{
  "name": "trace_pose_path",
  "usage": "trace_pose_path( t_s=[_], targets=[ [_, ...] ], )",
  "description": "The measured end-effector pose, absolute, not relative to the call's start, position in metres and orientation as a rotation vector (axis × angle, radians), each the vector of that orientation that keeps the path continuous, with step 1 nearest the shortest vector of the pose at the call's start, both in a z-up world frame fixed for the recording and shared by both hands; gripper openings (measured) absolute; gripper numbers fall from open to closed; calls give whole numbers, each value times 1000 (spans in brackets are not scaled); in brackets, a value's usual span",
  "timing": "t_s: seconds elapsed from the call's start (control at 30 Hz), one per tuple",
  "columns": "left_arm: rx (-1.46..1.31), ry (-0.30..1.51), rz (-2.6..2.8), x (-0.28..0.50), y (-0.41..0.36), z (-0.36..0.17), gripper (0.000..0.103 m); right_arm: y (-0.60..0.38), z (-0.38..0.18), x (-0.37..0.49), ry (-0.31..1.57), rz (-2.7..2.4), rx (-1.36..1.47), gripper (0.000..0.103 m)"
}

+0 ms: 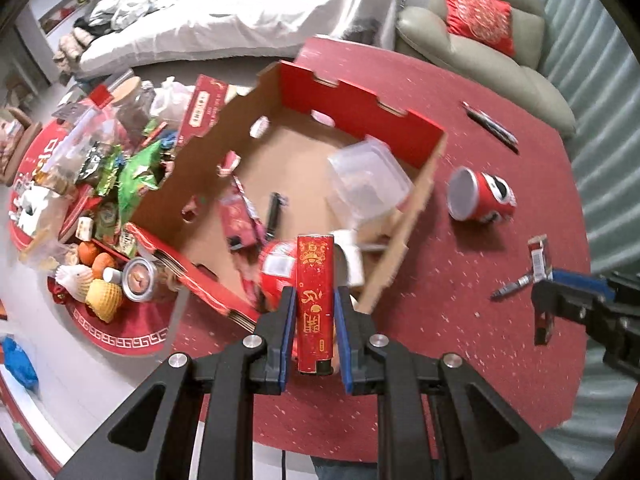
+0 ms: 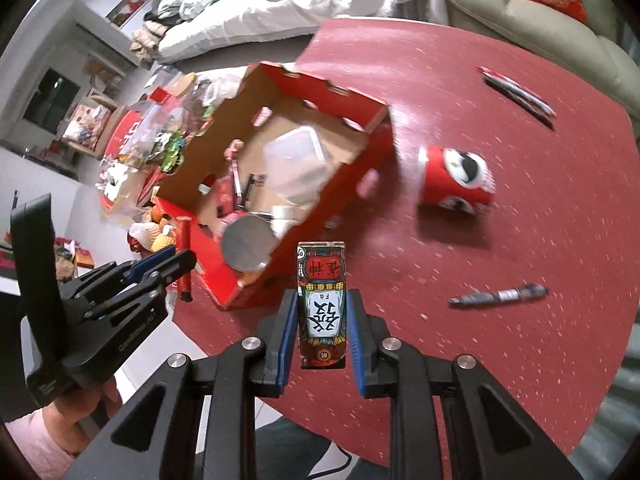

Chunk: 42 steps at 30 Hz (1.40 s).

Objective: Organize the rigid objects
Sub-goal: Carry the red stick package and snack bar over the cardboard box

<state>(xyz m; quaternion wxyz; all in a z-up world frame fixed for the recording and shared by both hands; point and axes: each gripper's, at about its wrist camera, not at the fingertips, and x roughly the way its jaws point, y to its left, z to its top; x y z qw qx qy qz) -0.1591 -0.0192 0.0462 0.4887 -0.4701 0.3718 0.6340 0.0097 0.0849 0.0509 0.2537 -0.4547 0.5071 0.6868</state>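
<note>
Over the red table (image 1: pixel 460 280), at the cardboard box's (image 1: pixel 404 236) 6 o'clock edge, left gripper (image 1: pixel 315 300) clamps a slim red box (image 1: pixel 315 300); right gripper (image 2: pixel 322 312) clamps a patterned card box (image 2: pixel 322 312). Jaws narrow, pads pressing each.

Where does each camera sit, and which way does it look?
Left wrist: on the left gripper, looking steeply down at the box and red table; its jaws clamp a red pack; the right gripper shows at the right edge.
Right wrist: on the right gripper, looking down at the table's nearer part; its jaws clamp a printed pack; the left gripper and a hand show at left.
Both share: box, can, marker.
</note>
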Motion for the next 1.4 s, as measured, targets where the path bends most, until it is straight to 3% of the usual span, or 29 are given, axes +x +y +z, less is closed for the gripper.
trace_pose_path(
  t_s=[0.57,1.4],
  targets=[
    [-1216,812,1697,-226,14,39,20,116,55,-108,1250,1989,-1352,25],
    [-1301,853,1702,-249,32,-3,20,132,15,-157,1242,1960,-1469,25]
  ],
)
